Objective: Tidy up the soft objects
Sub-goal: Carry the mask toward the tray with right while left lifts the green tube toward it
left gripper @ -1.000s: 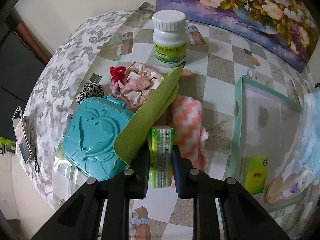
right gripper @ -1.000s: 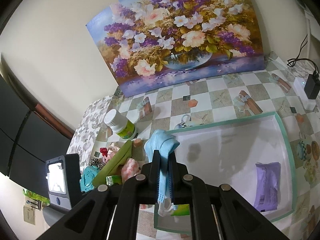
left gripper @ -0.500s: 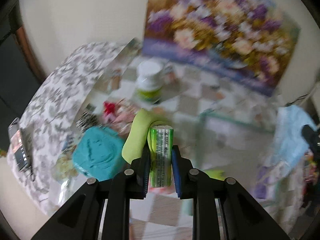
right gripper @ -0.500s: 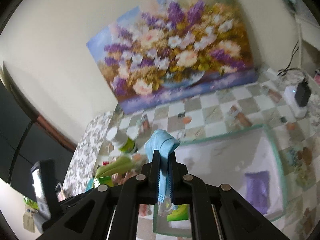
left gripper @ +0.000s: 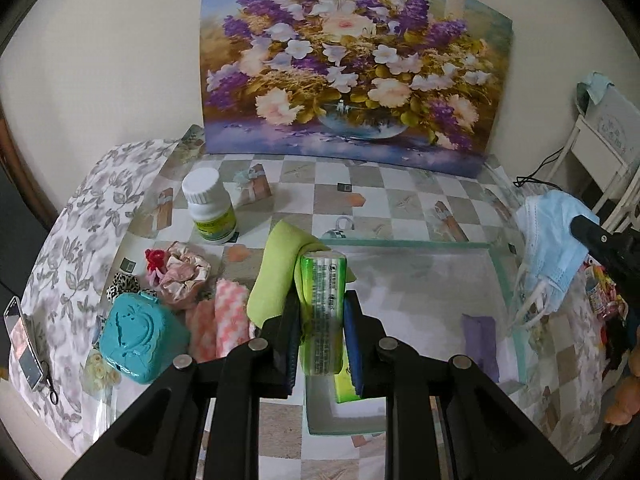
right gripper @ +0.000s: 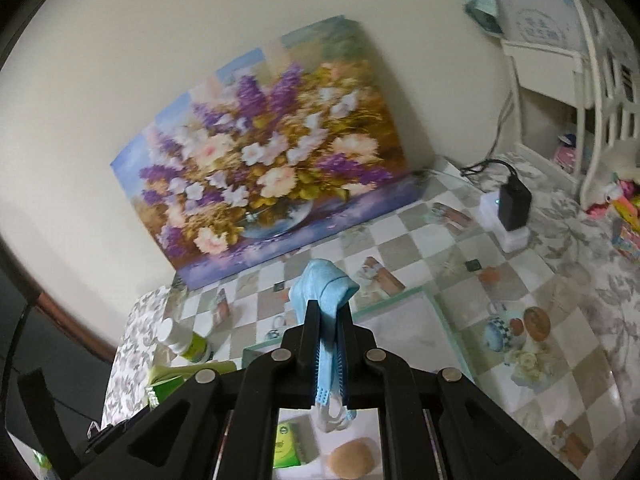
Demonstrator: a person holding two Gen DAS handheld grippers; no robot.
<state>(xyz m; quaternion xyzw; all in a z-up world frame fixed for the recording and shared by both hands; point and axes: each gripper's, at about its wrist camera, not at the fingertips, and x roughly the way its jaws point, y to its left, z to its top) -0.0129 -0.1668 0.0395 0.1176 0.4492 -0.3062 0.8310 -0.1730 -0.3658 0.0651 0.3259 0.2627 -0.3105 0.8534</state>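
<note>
My left gripper [left gripper: 322,312] clamps the tissue pack [left gripper: 322,304], long axis pointing forward, above the tray's [left gripper: 505,280] near-left corner; my right gripper [right gripper: 329,344] pinches the face mask [right gripper: 323,294].

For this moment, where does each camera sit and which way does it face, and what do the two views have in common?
Left wrist: rides on the left tool, looking forward and down over the table at the tray; its black fingers clamp a green tissue pack and green cloth.
Right wrist: rides on the right tool, tilted higher toward the wall; its fingers clamp a blue face mask.
Shared: flower painting, white bottle, tray; the mask and right tool also show at the left view's right edge.
</note>
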